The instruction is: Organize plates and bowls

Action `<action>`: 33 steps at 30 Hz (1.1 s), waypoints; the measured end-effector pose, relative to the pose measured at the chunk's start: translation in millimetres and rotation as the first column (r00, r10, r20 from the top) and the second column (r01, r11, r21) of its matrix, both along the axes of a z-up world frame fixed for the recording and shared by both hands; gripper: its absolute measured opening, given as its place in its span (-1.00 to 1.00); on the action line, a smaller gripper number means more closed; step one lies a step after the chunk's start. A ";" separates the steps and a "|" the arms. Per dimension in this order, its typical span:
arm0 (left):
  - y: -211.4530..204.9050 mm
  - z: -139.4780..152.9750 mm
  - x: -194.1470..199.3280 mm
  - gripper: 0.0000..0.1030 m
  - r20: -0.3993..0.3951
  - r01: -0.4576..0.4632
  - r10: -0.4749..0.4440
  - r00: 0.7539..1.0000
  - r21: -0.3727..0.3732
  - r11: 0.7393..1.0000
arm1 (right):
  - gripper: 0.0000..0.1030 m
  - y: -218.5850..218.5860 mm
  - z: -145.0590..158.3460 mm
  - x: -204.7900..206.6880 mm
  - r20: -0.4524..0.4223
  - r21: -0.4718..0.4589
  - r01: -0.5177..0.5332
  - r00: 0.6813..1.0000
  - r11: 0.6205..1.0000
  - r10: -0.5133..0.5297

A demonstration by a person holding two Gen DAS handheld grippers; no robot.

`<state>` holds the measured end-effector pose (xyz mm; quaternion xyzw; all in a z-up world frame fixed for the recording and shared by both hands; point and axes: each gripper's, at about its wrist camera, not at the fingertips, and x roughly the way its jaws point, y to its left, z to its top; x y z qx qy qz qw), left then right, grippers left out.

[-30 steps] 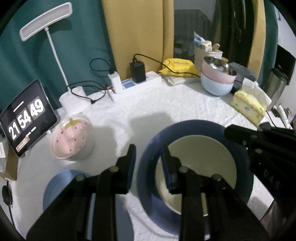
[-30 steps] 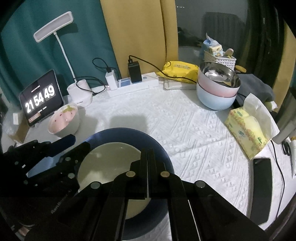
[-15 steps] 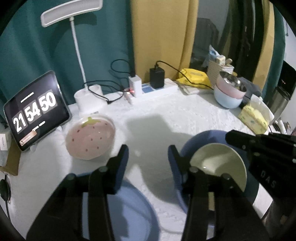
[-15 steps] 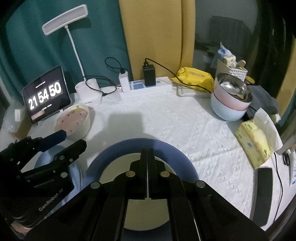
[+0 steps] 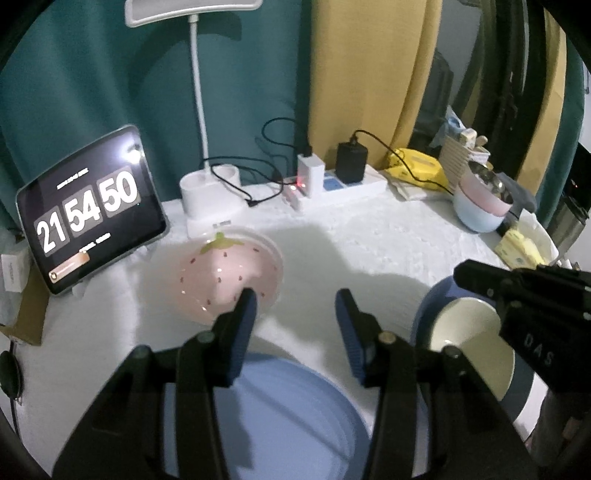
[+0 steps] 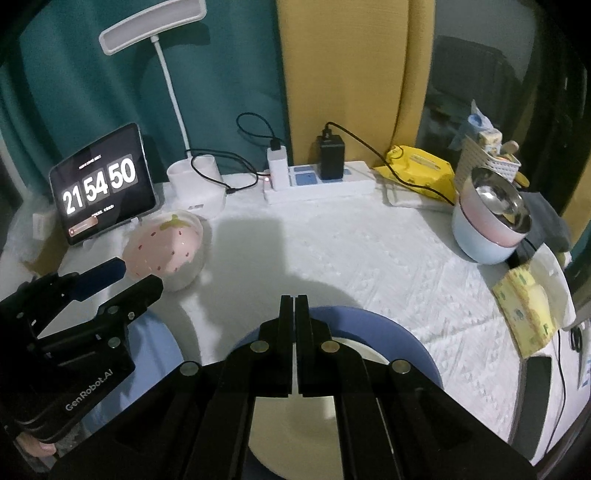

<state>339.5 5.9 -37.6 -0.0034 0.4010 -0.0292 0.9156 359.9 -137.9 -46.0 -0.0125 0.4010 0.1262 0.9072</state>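
- Left wrist view: left gripper fills lower centre, jaws parted about halfway after just opening, nothing between the pads.
- Light blue plate lies flat at bottom centre under that gripper; fingers hover over it, contact not clear.
- Strawberry bowl, pink with red specks and a green stem, sits centre left; the left finger's tip overlaps its near rim in the frame.
- Dark blue plate at lower right carries a cream plate on top; right gripper reaches in above them from the right edge.
- Right wrist view: right gripper at centre bottom, jaws pressed together, holding nothing.
- Same view: dark blue plate with cream plate directly beneath the closed fingers, bottom centre.
- Stacked bowls, steel in pink in pale blue, stand at right centre.
- Left gripper shows at lower left, beside the strawberry bowl.
- Tablet clock leans at left; desk lamp rises at upper left; power strip along the back edge; tissue pack at right.
- White textured tablecloth covers the table.
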 end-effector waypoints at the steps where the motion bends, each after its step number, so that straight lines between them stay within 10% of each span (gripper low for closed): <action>1: 2.5 0.2 0.8 -0.11 0.000 -0.002 0.002 1.000 -0.001 1.000 | -0.98 1.8 0.3 1.2 0.000 -0.001 -0.002 1.000 1.000 0.002; 33: 85.0 -19.5 38.9 -0.10 -0.033 -0.097 0.096 0.995 -0.033 0.995 | -0.67 78.9 -12.0 60.7 -0.058 -0.042 -0.069 0.996 0.997 0.067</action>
